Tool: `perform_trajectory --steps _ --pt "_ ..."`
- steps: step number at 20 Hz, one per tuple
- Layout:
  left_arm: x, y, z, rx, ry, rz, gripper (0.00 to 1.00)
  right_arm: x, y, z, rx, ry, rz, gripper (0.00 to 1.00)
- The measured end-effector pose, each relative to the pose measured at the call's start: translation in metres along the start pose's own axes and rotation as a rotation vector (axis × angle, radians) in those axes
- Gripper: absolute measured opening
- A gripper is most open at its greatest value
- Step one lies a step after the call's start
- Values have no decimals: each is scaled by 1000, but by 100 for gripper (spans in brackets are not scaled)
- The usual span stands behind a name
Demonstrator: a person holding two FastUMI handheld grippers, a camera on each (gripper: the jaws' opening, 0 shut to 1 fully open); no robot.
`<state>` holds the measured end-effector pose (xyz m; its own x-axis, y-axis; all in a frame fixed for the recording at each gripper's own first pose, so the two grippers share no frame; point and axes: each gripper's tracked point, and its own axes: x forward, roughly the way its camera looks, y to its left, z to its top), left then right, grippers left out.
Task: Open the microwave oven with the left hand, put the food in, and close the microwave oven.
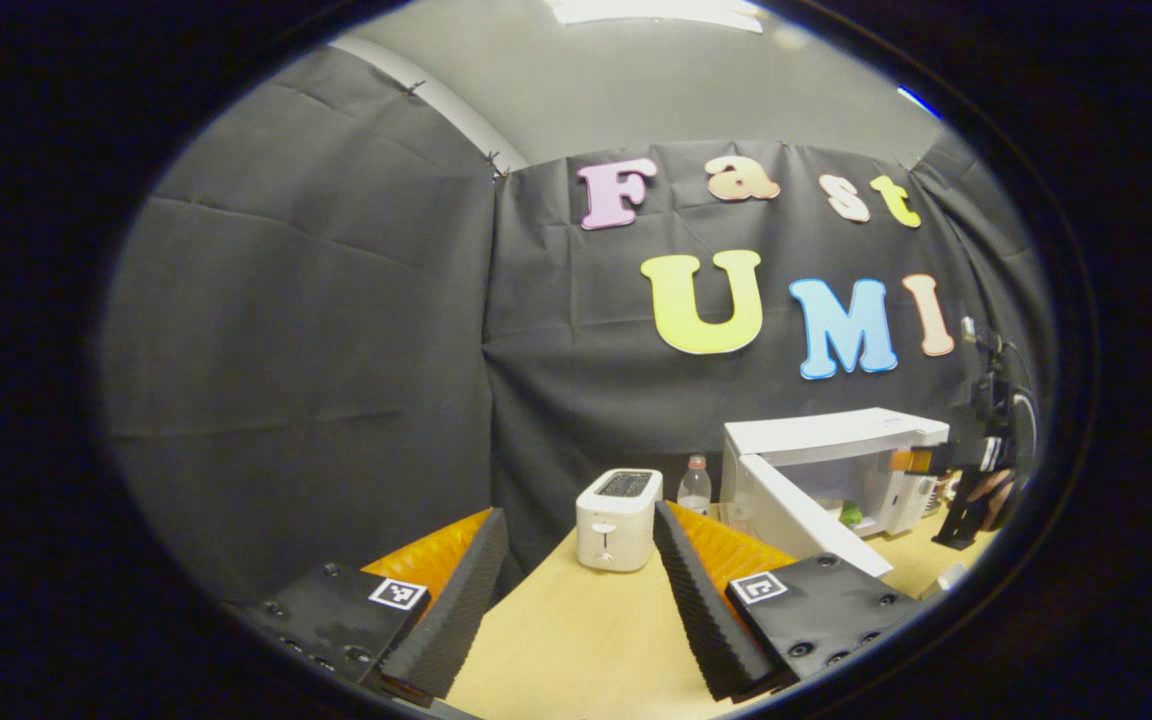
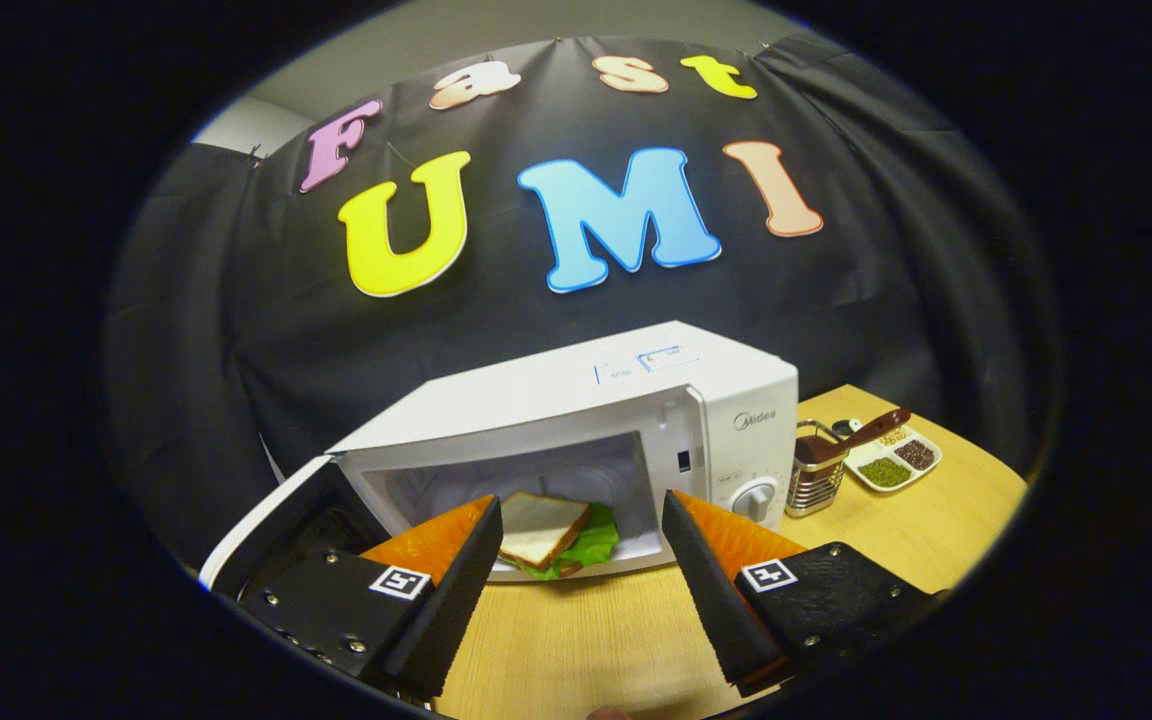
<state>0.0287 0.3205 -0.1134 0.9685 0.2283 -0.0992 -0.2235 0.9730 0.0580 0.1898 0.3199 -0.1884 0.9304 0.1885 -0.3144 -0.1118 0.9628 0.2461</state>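
Both claws stand spread and hold nothing: my right claw [image 2: 576,580] hangs just in front of the microwave oven [image 2: 576,420] with bare counter [image 2: 576,640] showing between its fingers, and my left claw [image 1: 576,590] sits well back, wide open, pointed past a white toaster [image 1: 618,518] and a small bottle [image 1: 695,485].

From the right gripper view, the sandwich [image 2: 556,535] with its lettuce lies inside the oven cavity, close to the front lip. The door [image 2: 276,530] is swung out to the left of the opening. So I judge the food is in and only the closing remains.

To do that well, I would first draw the right claw clear of the opening so the door cannot catch it. The sandwich looks near the edge; I cannot tell whether it clears the door's path, so a small nudge inward may be wise. From the left gripper view the door [image 1: 801,520] stands off to the right, well apart from my left claw. I would bring the left claw around to the door's outer face, press flat near its free edge, and push steadily until it latches, watching that the oven does not slide toward the utensil holder [image 2: 818,472].
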Motion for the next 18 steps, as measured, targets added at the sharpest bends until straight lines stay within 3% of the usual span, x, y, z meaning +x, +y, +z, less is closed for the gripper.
perform_trajectory --steps 8,9,14,15,16,18 --pt "-16 -20 -59 -58 78 -75 94 -115 -10 59 -37 -160 11 98" --pt "-19 -24 -67 -66 86 -89 89 -132 -11 65 -39 -174 10 98" --pt "-22 -51 -92 -79 139 -149 16 -179 -32 86 -95 -227 -13 98" --pt "-25 -66 -99 -86 162 -188 5 -185 -36 89 -99 -236 -22 98" --pt "-29 -78 -107 -88 185 -218 15 -189 -41 91 -95 -240 -30 98" --pt "-30 -97 -115 -73 209 -265 12 -197 -46 93 -80 -236 -34 98"
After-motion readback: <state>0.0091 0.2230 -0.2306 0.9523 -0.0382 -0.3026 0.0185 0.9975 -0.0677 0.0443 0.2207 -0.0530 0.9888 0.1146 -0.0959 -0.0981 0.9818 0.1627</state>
